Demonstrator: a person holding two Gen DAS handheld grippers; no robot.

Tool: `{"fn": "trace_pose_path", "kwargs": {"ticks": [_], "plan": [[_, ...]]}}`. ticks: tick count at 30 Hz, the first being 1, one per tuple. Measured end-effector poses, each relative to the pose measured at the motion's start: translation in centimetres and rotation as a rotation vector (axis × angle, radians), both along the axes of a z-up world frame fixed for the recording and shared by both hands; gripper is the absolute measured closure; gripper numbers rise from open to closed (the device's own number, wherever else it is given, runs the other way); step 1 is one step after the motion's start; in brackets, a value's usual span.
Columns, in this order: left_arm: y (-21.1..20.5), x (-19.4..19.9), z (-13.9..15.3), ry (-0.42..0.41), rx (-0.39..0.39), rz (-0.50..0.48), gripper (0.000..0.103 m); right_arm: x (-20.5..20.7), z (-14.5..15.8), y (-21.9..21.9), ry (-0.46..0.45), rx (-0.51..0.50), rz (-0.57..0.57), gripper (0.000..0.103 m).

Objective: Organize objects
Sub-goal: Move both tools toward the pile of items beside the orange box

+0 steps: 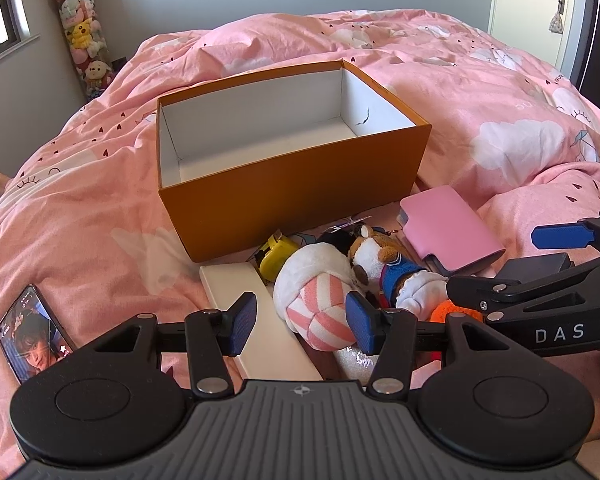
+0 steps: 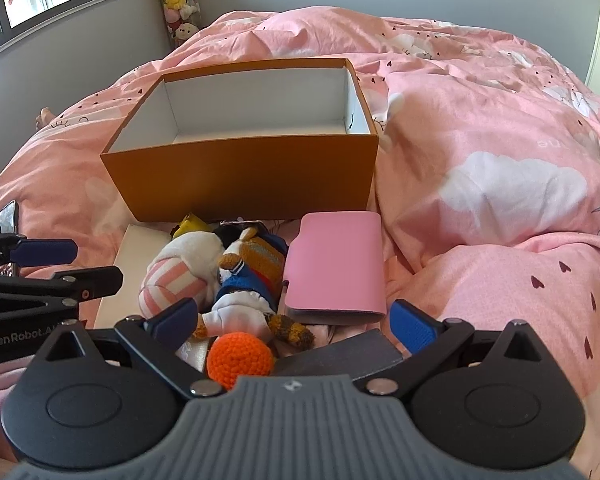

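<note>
An open orange box (image 1: 292, 184) with a white, empty inside stands on the pink bed (image 2: 240, 176). In front of it lies a pile: a white plush with pink stripes (image 1: 320, 300) (image 2: 172, 276), a brown-and-white plush dog in blue (image 1: 384, 260) (image 2: 244, 272), a yellow tape measure (image 1: 276, 256), a pink wallet (image 1: 452, 232) (image 2: 336, 264), an orange crochet ball (image 2: 240, 356) and a flat white box (image 1: 260, 320). My left gripper (image 1: 300, 320) is open, its pads either side of the striped plush. My right gripper (image 2: 296, 324) is open wide above the ball and a dark card (image 2: 340, 356).
A phone (image 1: 32, 336) with a lit screen lies on the duvet at the left. A tall tube of plush toys (image 1: 82, 28) stands by the wall. A window is at the left and a door (image 1: 540, 12) at the far right. The duvet (image 2: 500, 184) is rumpled.
</note>
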State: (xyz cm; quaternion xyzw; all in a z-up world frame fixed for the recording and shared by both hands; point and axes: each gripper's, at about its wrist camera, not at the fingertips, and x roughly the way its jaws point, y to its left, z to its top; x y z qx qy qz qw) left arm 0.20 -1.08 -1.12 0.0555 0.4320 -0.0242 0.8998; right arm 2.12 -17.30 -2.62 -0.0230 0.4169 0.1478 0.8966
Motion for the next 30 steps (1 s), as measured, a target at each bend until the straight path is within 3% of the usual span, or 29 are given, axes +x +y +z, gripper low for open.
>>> {"fn": "trace_pose_path", "kwargs": {"ticks": [7, 14, 17, 25, 30], "plan": [[1.7, 0.6, 0.0, 0.054, -0.078, -0.010, 0.043, 0.3, 0.0, -0.2, 0.005, 0.007, -0.003, 0.003], [3.5, 1.8, 0.3, 0.064, -0.125, 0.029, 0.044, 2.4, -0.2, -1.5, 0.060, 0.022, -0.024, 0.034], [2.9, 2.6, 0.4, 0.062, -0.163, -0.007, 0.047, 3.7, -0.5, -2.1, 0.099, 0.033, -0.036, 0.044], [-0.8, 5.7, -0.8, 0.095, -0.249, -0.138, 0.064, 6.9, -1.5, -4.9, 0.191, 0.079, -0.085, 0.050], [-3.0, 7.6, -1.7, 0.135, -0.275, -0.194, 0.066, 8.3, -2.6, -5.9, 0.263, 0.129, -0.086, 0.058]]}}
